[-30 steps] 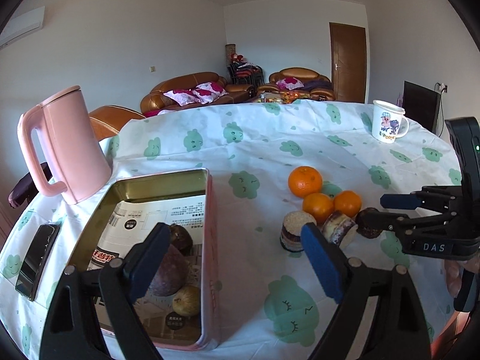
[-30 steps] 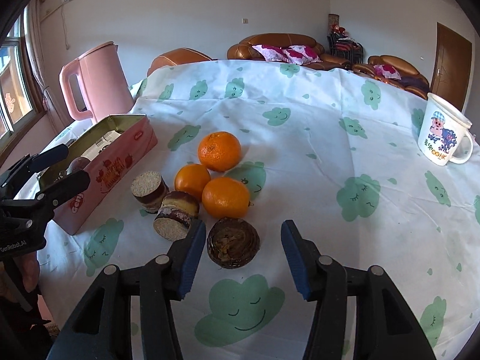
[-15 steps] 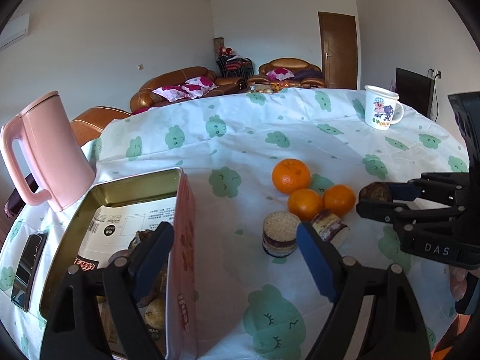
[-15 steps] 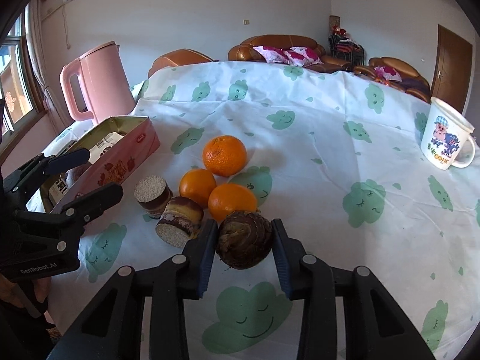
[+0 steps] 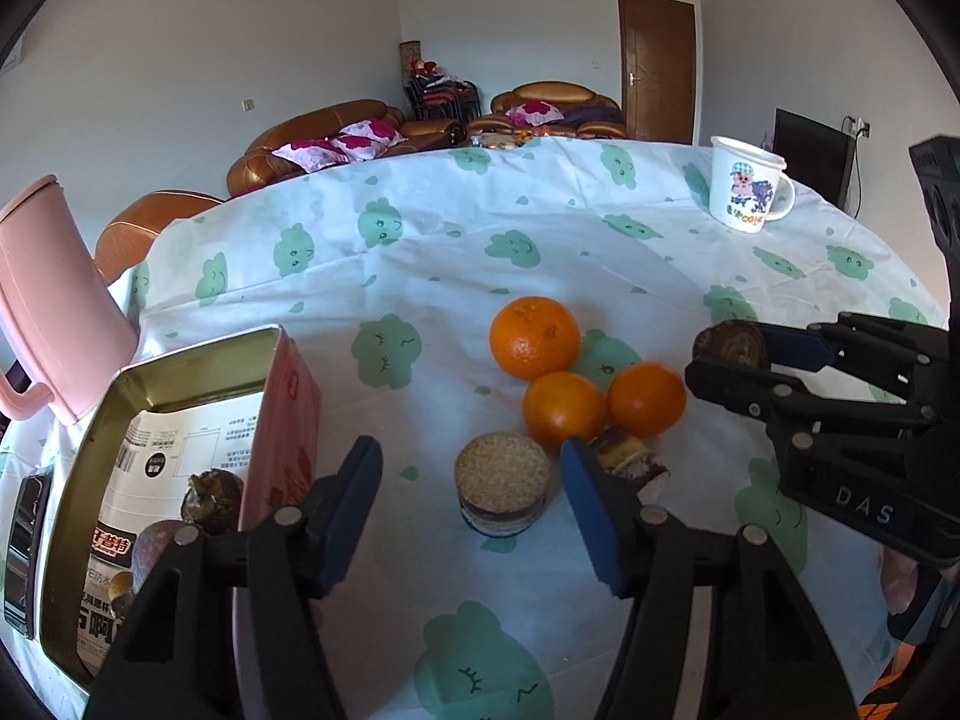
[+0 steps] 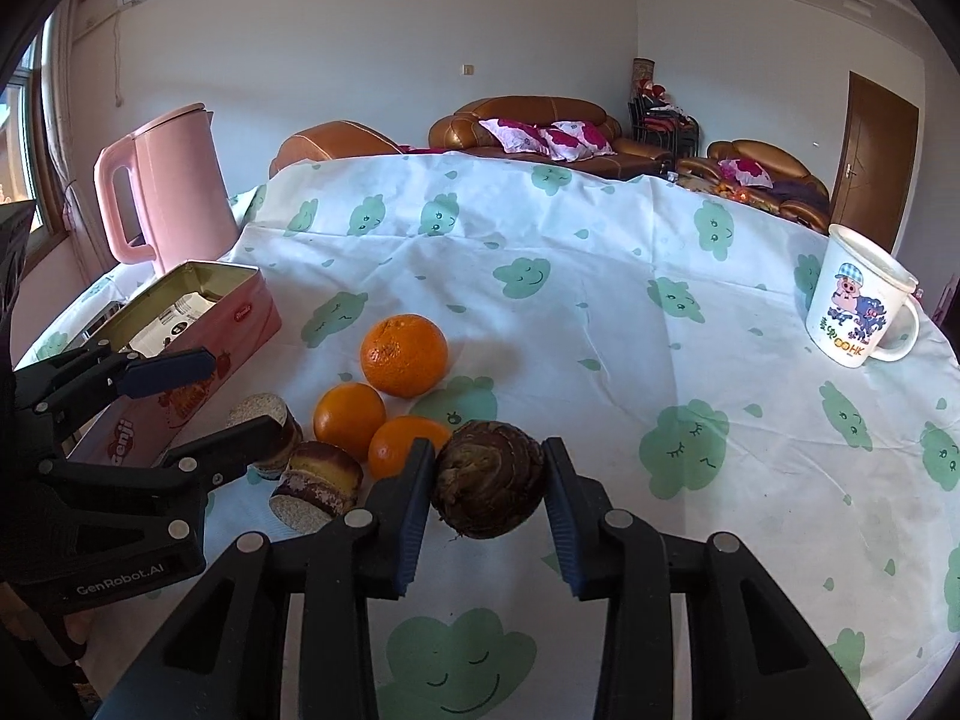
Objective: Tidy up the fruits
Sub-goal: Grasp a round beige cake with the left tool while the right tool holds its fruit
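Observation:
My right gripper (image 6: 487, 483) is shut on a brown taro-like root (image 6: 489, 479) and holds it above the tablecloth; it also shows in the left wrist view (image 5: 729, 343). Three oranges (image 6: 403, 354) (image 6: 349, 419) (image 6: 401, 445) lie in a cluster, also in the left wrist view (image 5: 534, 336). Two short cut cylinders lie beside them, one upright (image 5: 501, 483) and one on its side (image 6: 315, 483). My left gripper (image 5: 471, 504) is open and empty, with the upright cylinder between and just beyond its fingertips. The open pink tin (image 5: 282, 396) at left holds several brown fruits (image 5: 213, 501).
A pink kettle (image 6: 171, 186) stands behind the tin. A white cartoon mug (image 6: 858, 300) stands at the far right. A dark phone (image 5: 21, 546) lies left of the tin. The table's near edge is close under both grippers.
My right gripper closed on the brown root and lifted it off the cloth. My left gripper moved right from over the tin toward the upright cylinder.

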A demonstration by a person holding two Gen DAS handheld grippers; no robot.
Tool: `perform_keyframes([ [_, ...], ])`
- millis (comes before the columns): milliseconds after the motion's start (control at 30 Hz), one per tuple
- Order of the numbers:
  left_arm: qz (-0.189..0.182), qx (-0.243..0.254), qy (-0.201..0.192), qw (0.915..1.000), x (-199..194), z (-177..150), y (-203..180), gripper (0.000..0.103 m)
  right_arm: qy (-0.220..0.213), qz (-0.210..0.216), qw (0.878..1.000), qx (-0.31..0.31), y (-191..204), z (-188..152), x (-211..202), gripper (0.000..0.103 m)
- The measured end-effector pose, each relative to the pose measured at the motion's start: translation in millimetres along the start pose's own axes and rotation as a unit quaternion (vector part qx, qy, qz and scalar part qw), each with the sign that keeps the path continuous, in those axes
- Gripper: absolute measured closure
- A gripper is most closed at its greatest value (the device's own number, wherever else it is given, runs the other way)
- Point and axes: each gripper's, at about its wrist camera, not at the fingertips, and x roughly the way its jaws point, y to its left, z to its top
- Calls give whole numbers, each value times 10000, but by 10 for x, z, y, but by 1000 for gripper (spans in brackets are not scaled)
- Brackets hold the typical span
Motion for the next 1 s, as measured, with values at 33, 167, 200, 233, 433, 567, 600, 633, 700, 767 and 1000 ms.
perform_keyframes([
  [33, 10, 17, -15, 10000, -1, 2, -12, 38, -2, 15, 10000, 14, -2, -3, 0, 65],
  [167, 12, -17, 225, 9997, 116, 1, 3, 43, 10, 14, 10000, -32, 18, -1, 6, 65],
  [200, -53, -75, 299, 9995, 148, 7, 21, 44, 18, 18, 10000, -29, 16, -1, 11, 65],
  [233, -115, -141, 351, 9992, 177, 13, 45, 46, 27, 27, 10000, -14, 10, -1, 15, 65],
  [433, -194, -156, 507, 9984, 267, 26, 24, 67, 48, 132, 9998, 131, -42, -5, 23, 65],
  [567, -220, -208, 491, 9983, 262, 23, 49, 67, -20, 160, 9998, 108, -34, -8, 0, 65],
  [600, -232, -240, 482, 9983, 259, 22, 63, 67, -38, 170, 9998, 101, -32, -8, -6, 65],
  [633, -227, -267, 467, 9983, 254, 24, 75, 67, -51, 183, 9998, 99, -30, -9, -9, 65],
  [700, -242, -277, 419, 9984, 236, 24, 82, 67, -73, 200, 9997, 105, -32, -10, -17, 65],
  [767, -230, -285, 357, 9987, 215, 28, 85, 67, -85, 202, 9997, 104, -32, -11, -23, 65],
  [1000, -199, -373, 31, 9991, 95, 31, 126, 67, -208, 248, 9995, 41, -8, -14, -73, 65],
])
